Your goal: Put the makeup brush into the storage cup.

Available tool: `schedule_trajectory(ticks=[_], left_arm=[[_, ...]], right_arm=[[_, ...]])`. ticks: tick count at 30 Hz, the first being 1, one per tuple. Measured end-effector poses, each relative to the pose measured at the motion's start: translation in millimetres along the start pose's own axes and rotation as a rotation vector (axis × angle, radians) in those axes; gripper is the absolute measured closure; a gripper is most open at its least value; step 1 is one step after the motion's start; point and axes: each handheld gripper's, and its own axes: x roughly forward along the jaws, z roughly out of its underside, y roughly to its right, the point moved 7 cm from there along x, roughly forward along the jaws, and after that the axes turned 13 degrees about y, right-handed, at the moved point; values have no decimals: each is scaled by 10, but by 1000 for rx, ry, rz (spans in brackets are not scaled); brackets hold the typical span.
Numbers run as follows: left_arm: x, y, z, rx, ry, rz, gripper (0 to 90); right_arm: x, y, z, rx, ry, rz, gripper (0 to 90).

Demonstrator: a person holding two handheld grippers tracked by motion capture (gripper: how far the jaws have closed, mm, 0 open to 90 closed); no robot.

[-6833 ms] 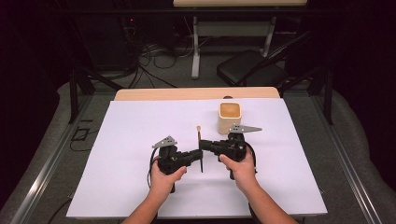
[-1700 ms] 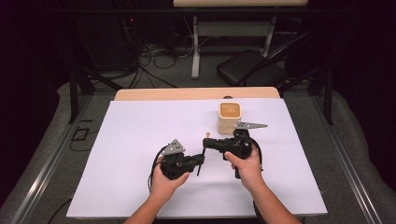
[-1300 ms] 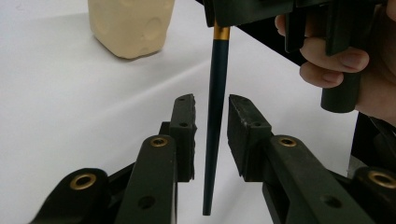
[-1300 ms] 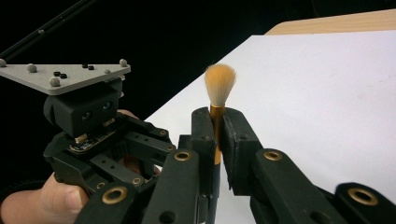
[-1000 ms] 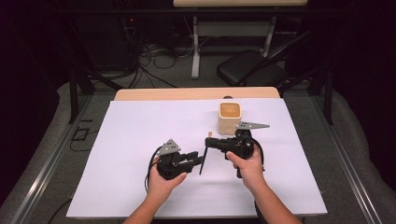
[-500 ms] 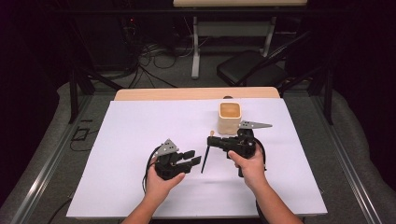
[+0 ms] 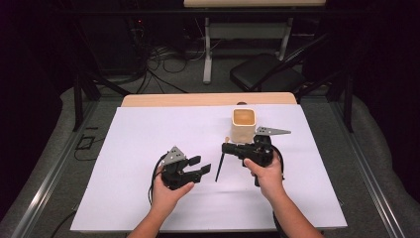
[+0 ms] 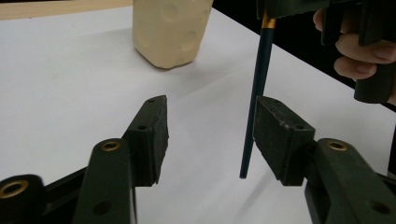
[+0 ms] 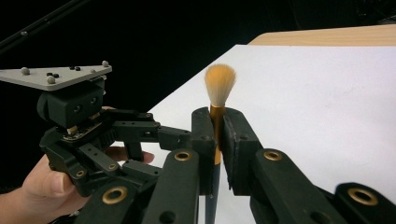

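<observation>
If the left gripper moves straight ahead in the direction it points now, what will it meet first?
Probably the brush handle, held by the right gripper. It hangs just ahead of the left gripper, near one of its open fingers. The cream cup stands farther back. Depth is uncertain.

The brush (image 9: 218, 88) handle's lower end runs off the bottom edge in the right gripper view. In the left gripper view, the cup (image 8: 169, 29) is cut off at the top (rim unseen).

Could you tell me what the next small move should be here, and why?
Probably carry the brush over to the cream cup: the right gripper clamps its gold ferrule, bristles up, while the left gripper has just been opening, its pads clear of the handle.
</observation>
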Motion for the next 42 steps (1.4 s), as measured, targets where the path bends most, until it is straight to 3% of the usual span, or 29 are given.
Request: schedule_trajectory(ticks=[9, 19, 27, 33, 42], left_arm=[[-25, -113, -12, 15, 7, -69, 382], [-53, -220, -8, 26, -7, -119, 370], [-73, -256, -7, 9, -9, -125, 371], [-78, -279, -17, 31, -4, -130, 371], [-71, -278, -5, 32, -15, -126, 348]], right_arm=[[-44, 73, -98, -30, 5, 32, 837], [-34, 95, -190, -68, -5, 46, 836], [-4, 82, -244, -77, -5, 47, 837], [-17, 80, -307, -97, -7, 54, 837], [-81, 102, -445, -137, -4, 91, 837]])
